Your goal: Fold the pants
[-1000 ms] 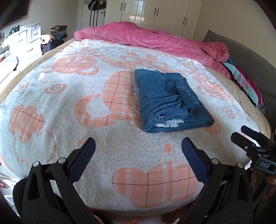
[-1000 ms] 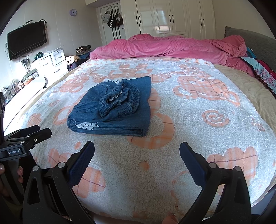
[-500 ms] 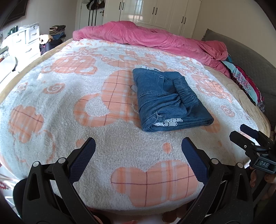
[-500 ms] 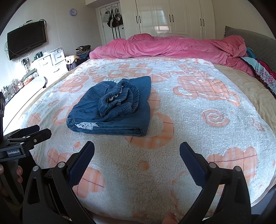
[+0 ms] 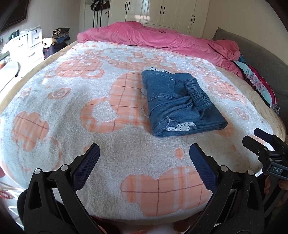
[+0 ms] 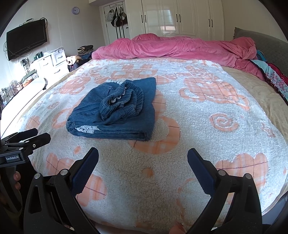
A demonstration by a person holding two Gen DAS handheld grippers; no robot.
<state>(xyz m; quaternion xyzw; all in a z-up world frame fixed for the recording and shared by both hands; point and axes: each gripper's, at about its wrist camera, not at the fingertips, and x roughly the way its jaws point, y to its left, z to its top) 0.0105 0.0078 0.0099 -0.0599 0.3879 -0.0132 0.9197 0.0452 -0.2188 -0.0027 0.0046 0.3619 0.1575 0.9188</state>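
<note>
Moved since earlier frames: nothing apparent; both grippers stay put. Bed blanket, patterned. Wall television, at 10 o'clock, right view only. Folded pants, mid-blanket, waistband bunched on top. Left gripper: spread wide, empty. Right gripper: likewise.

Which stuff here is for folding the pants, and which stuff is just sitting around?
For the job:
- folded denim pants
- left gripper, open and empty
- right gripper, open and empty
- fleece blanket the pants lie on

Just lying about:
- pink duvet
- wall TV
- white drawers
- hanging bags
</note>
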